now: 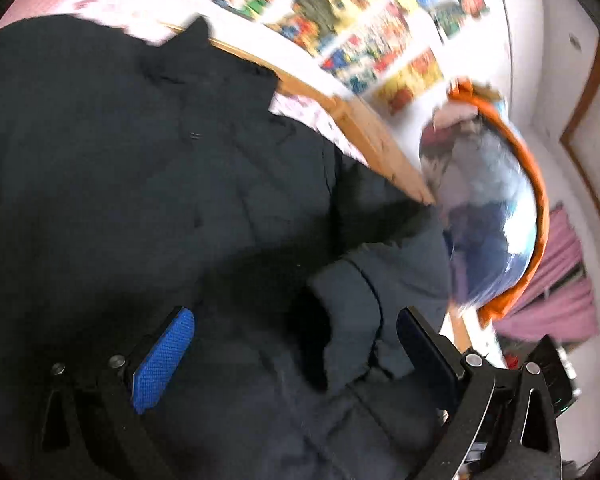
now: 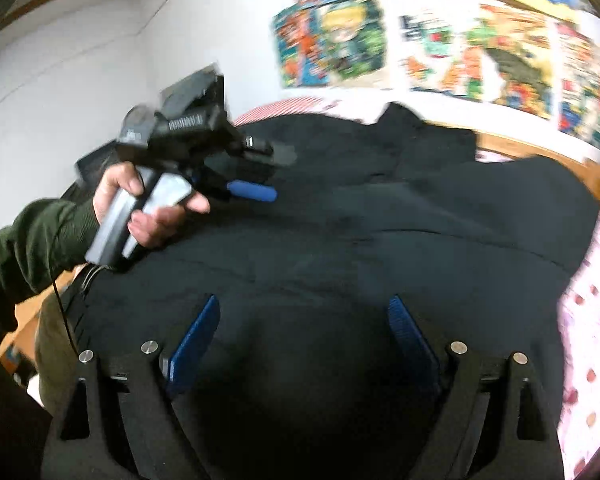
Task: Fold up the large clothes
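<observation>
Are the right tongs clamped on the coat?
No: the right tongs stand wide open above the black coat, with nothing pinched between their blue pads.

Black jacket [image 1: 132, 184] lies spread on bed before me, fills left and centre of left wrist frame. Sleeve cuff [image 1: 352, 320] folded onto body, lower centre. In right wrist frame jacket [image 2: 380, 232] covers whole middle, collar at upper centre.

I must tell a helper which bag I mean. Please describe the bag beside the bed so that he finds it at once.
Find the bed with its wooden edge, where the black coat lies. Past that edge stands a bulging bag stuffed with clothes. Its bright orange rim sets it apart.
</observation>
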Demonstrator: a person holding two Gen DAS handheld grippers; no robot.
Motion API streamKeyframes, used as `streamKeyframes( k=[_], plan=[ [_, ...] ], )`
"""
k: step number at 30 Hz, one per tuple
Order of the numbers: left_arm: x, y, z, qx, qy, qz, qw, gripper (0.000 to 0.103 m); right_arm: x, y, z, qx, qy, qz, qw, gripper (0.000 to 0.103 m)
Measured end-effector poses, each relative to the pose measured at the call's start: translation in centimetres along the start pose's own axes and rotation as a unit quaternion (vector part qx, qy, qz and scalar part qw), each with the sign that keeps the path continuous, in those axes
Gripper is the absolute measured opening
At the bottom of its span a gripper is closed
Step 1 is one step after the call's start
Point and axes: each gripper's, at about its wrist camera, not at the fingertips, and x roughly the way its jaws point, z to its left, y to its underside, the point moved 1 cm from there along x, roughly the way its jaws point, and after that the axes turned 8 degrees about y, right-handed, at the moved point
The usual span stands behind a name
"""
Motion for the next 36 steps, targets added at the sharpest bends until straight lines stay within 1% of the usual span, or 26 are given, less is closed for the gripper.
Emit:
streamKeyframes(
  k=[3,4,5,6,7,8,9,10,11,12,13,15,16,17,18,20,21,23,24,26,27,30,31,33,34,36],
  plan=[
    [3.7,-0.8,-1.8,0.052,0.022,0.041,0.9976,0.101,-1.6,1.0,-2.3,0.038,0.017,-0.017,0.999,0.083],
    [4.6,-1.0,-2.3,0.061,0.025,0.050,0.9966,0.092,-2.1,1.5,-3.0,0.049,0.024,-0.021,0.998,0.083],
    [5.3,-1.1,-2.7,0.067,0.024,0.054,0.9960,0.066,-2.8,2.0,-3.7,0.058,0.034,-0.025,0.997,0.083],
    [5.6,-1.1,-2.9,0.070,0.017,0.060,0.9956,0.054,-3.6,2.6,-4.3,0.063,0.044,-0.027,0.997,0.083],
    [5.9,-1.1,-3.3,0.076,0.000,0.063,0.9951,0.039,-4.2,3.1,-4.7,0.067,0.053,-0.030,0.996,0.083],
    [5.9,-1.2,-3.9,0.088,-0.021,0.059,0.9941,0.020,-3.9,3.1,-5.2,0.068,0.059,-0.031,0.995,0.083],
    [5.8,-1.3,-4.3,0.095,-0.031,0.055,0.9935,0.012,-4.7,3.7,-5.8,0.073,0.074,-0.035,0.994,0.083],
    [5.4,-1.4,-4.9,0.104,-0.048,0.046,0.9924,0.009,-4.9,3.9,-6.3,0.077,0.084,-0.038,0.993,0.083],
    [4.6,-1.7,-5.9,0.121,-0.070,0.026,0.9898,0.006,-4.5,3.5,-7.0,0.082,0.092,-0.040,0.992,0.083],
    [3.8,-2.0,-6.7,0.135,-0.082,0.011,0.9875,0.006,-4.8,3.5,-7.5,0.089,0.097,-0.045,0.990,0.083],
    [2.9,-2.3,-7.6,0.149,-0.092,-0.006,0.9846,0.006,-4.3,2.6,-8.1,0.096,0.101,-0.048,0.989,0.083],
    [-0.1,-3.2,-9.9,0.177,-0.108,-0.057,0.9765,0.005,-4.9,2.2,-9.4,0.119,0.103,-0.061,0.986,0.083],
    [-2.1,-3.7,-11.0,0.189,-0.119,-0.087,0.9708,0.005,-4.7,1.6,-9.8,0.126,0.109,-0.065,0.984,0.083],
    [-3.7,-4.0,-11.7,0.194,-0.132,-0.110,0.9658,0.005,-3.6,0.3,-10.3,0.129,0.117,-0.066,0.983,0.083],
    [-5.0,-4.2,-12.0,0.192,-0.146,-0.126,0.9623,0.005,-3.4,-0.4,-10.7,0.130,0.128,-0.070,0.981,0.083],
    [-7.8,-4.7,-11.7,0.173,-0.183,-0.152,0.9558,0.005,-2.4,-2.2,-11.2,0.128,0.142,-0.085,0.978,0.083],
    [-9.3,-4.9,-11.1,0.155,-0.207,-0.162,0.9523,0.005,-1.8,-3.2,-11.5,0.127,0.147,-0.090,0.977,0.083],
    [-11.3,-4.9,-9.6,0.133,-0.237,-0.178,0.9457,0.005,-0.3,-5.1,-11.7,0.121,0.149,-0.097,0.977,0.083],
    [-12.0,-4.8,-8.5,0.128,-0.257,-0.182,0.9405,0.005,0.5,-5.9,-11.7,0.113,0.148,-0.100,0.977,0.083],
    [-12.2,-4.6,-5.8,0.124,-0.300,-0.173,0.9300,0.005,3.1,-7.6,-11.7,0.090,0.150,-0.101,0.979,0.083],
    [-11.9,-4.4,-4.6,0.121,-0.315,-0.168,0.9261,0.005,5.1,-8.5,-11.8,0.076,0.153,-0.093,0.981,0.083],
    [-9.5,-4.2,0.7,0.093,-0.361,-0.134,0.9183,0.005,10.5,-10.5,-11.7,0.058,0.156,-0.053,0.985,0.083],
    [-8.5,-4.3,2.8,0.074,-0.367,-0.120,0.9195,0.005,13.7,-11.1,-12.0,0.058,0.156,-0.020,0.986,0.083],
    [-7.4,-4.2,6.2,0.035,-0.366,-0.094,0.9250,0.005,17.9,-11.4,-12.1,0.058,0.162,0.031,0.985,0.083],
    [-6.9,-4.2,8.0,0.008,-0.364,-0.078,0.9279,0.005,19.3,-11.3,-12.1,0.054,0.164,0.050,0.984,0.083],
    [-6.3,-4.3,10.0,-0.016,-0.362,-0.066,0.9296,0.006,22.4,-11.0,-12.1,0.043,0.173,0.097,0.979,0.083]
  ],
)
